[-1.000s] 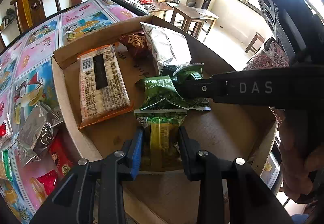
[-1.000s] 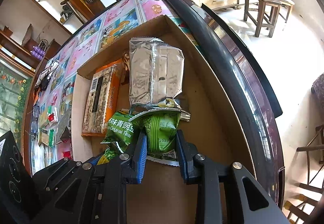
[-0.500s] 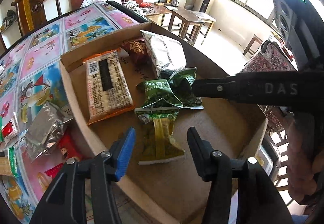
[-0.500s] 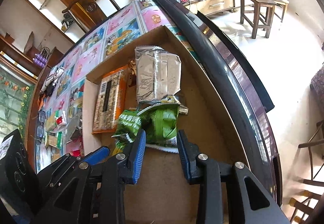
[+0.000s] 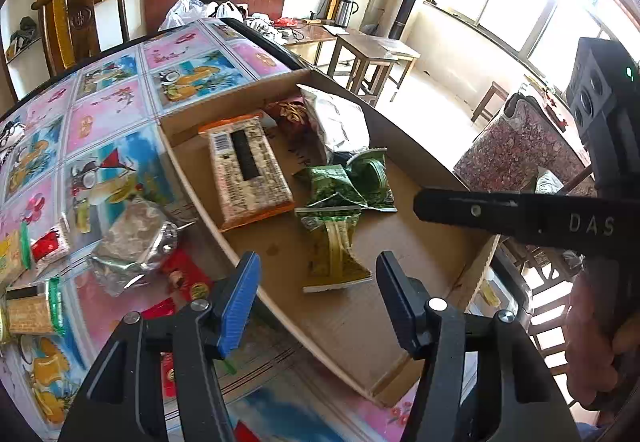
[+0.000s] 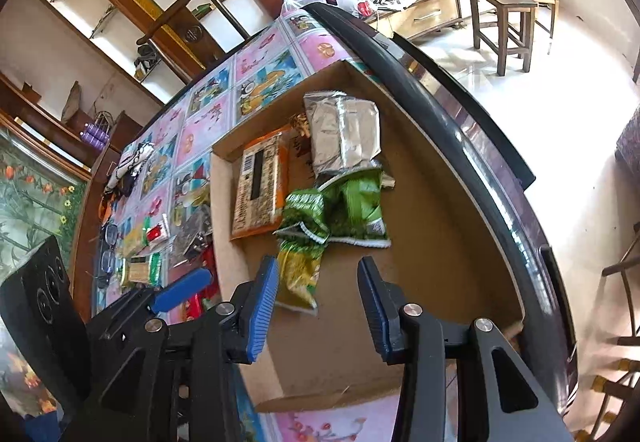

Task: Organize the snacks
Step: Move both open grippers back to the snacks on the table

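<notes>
Both grippers hung wide open and empty over the cardboard box (image 5: 192,178): the left gripper (image 5: 316,298) sat above the near wall, the right gripper (image 6: 316,298) inside the near end. The yellow-green snack packet (image 5: 336,258) lay flat in the box, touching the green packets (image 6: 340,202). Loose snacks (image 5: 132,246) waited on the table; my worry was a crinkly foil bag slipping from a shallow pinch, or catching the wall.
</notes>
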